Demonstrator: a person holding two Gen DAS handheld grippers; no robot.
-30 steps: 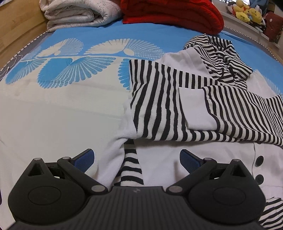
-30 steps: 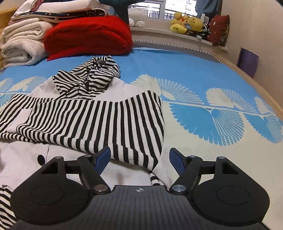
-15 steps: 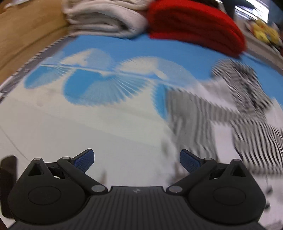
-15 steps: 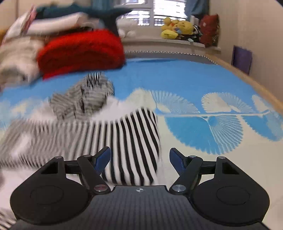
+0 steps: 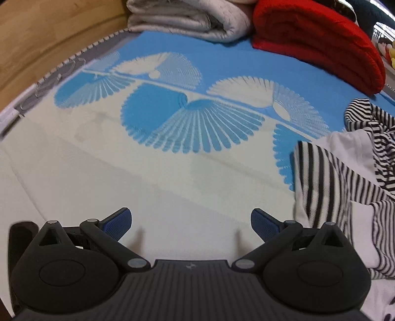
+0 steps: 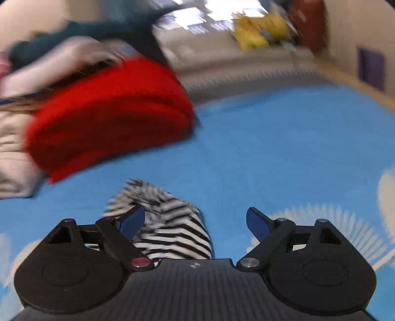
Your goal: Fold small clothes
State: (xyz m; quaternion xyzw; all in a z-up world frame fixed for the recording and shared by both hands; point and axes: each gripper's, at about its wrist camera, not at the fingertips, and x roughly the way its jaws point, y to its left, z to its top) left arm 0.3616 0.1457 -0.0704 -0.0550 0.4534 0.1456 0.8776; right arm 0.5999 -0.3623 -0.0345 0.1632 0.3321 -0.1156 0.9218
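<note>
Striped hooded garment [image 5: 345, 187] is the thing to fold, yet neither pair of tongs holds it now. The left gripper [image 5: 191, 221] has its blue pads spread wide with nothing between them; under it is only the pale part of the bedspread [image 5: 172, 118], and the garment lies apart from it at the right edge of that view, flat on the bed with a striped sleeve across the white body. The right gripper [image 6: 195, 219] has jaws that are opening, and they press on nothing; the striped hood [image 6: 170, 222] lies on the blue cloth just beyond its left pad, though the picture is blurred.

Further out are a folded red blanket [image 5: 321, 42] and a folded grey quilt [image 5: 187, 17] at the head of the bed.

I judge the garment light, soft and limp, a knit that sags and stretches when lifted by one point. It is better to pinch it at firm edges, such as the hood rim, a shoulder seam or the hem corners, with both grippers together, so the layers do not slide.
</note>
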